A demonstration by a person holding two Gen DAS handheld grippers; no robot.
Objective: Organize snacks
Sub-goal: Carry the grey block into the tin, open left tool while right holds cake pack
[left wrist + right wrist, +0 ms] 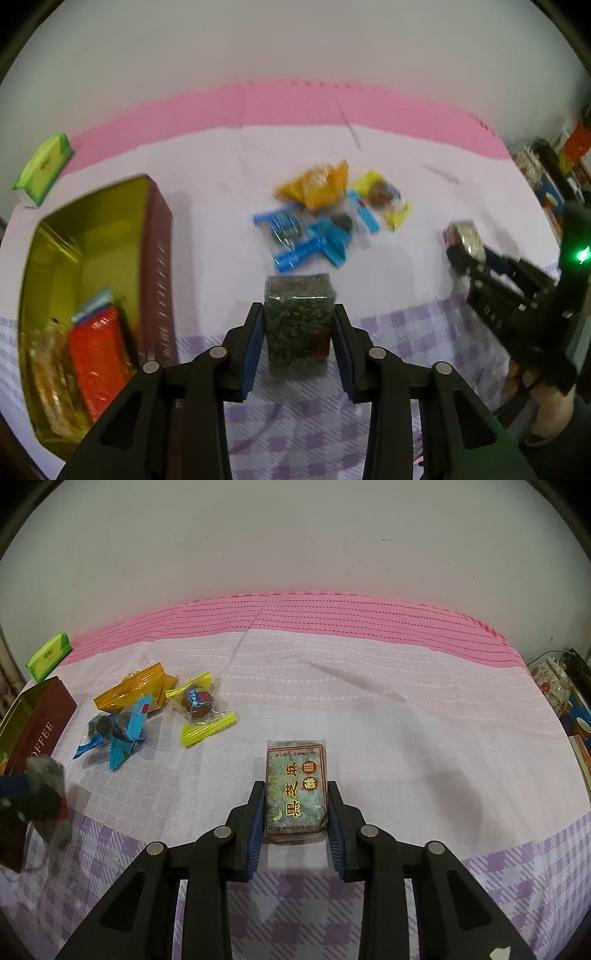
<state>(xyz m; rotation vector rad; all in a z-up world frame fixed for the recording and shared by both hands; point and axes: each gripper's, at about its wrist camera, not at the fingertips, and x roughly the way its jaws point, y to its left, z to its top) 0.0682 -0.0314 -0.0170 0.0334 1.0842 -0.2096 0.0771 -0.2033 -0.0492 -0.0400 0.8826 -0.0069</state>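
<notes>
Between the left gripper's (pixel 298 328) narrowly set fingers (pixel 255 347) a dark green snack block (pixel 298 325) is pinched and held clear of the cloth-covered worktop (pixel 221 166), beside the open tin (pixel 88 236) already holding packets. Between the right gripper's (pixel 296 812) fingers (pixel 338 827) a flat sesame bar (pixel 296 790) is clamped at its two long edges, low over the cloth. Farther back, a loose pile of wrapped sweets (pixel 155 709) is seen lying near the tin, well apart from both held snacks.
</notes>
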